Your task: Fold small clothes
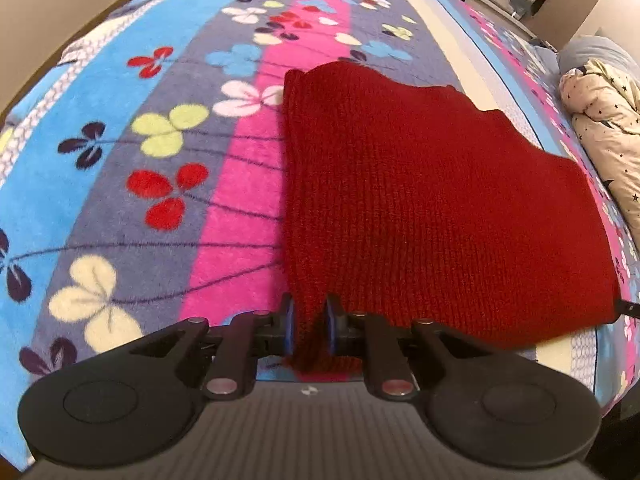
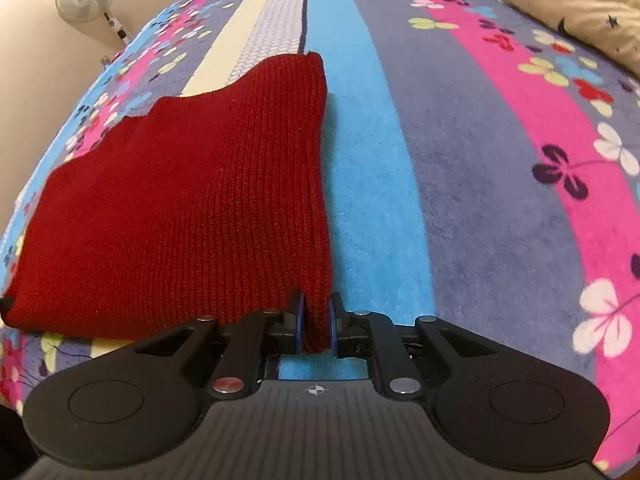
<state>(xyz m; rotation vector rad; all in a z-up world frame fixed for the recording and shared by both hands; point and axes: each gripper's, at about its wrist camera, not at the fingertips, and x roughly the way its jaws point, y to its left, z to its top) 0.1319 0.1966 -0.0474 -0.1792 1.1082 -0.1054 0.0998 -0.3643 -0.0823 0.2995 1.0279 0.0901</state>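
Red knitted garment (image 1: 420, 200) lying flat on a floral striped blanket (image 1: 160, 160), filling the centre and right of the left-wrist frame and the left and centre of the right-wrist frame. Left gripper (image 1: 310, 320) is clamped on the near corner at bottom centre of its frame; right gripper (image 2: 316, 320) is clamped on the opposite near corner. Both hold the same near hem; the garment extends away toward the frame tops, so the fold likely carries this hem forward.
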